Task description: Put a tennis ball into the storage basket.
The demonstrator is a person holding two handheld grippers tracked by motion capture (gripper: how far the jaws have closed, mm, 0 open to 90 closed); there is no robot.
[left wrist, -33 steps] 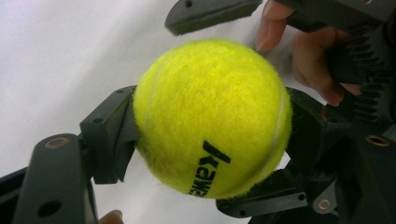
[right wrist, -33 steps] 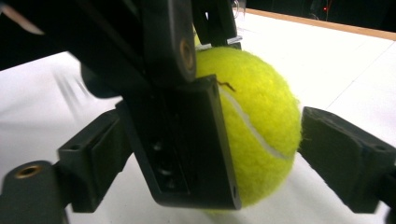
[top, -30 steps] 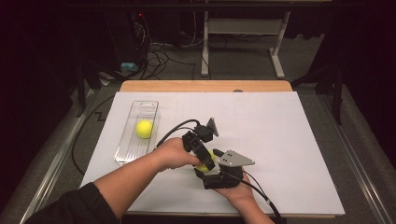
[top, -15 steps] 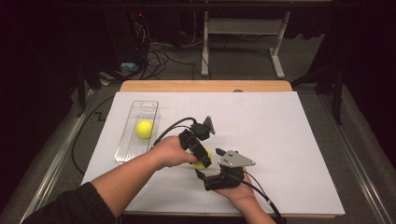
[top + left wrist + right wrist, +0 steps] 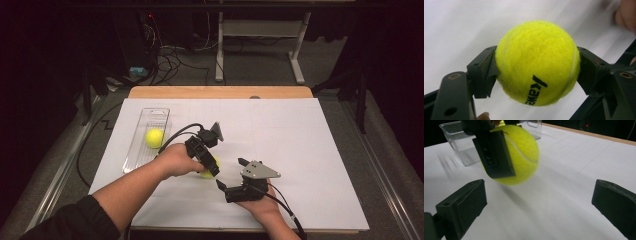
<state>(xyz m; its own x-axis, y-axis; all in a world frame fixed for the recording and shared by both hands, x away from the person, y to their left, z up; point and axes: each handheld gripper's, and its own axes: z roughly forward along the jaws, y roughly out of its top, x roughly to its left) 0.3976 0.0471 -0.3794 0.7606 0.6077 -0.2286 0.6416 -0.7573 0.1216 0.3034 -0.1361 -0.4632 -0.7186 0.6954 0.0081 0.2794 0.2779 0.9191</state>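
Left claw (image 5: 537,67) clamped around tennis ball (image 5: 537,62)

My left gripper (image 5: 534,72) clamps a yellow ball (image 5: 537,62) from both sides, black lettering on its felt facing the camera, a pale seam curving near one jaw. It hangs clear above the white sheet (image 5: 300,145), near the clear tray (image 5: 135,150). A second yellow ball (image 5: 154,138) lies inside that tray, about midway along it.
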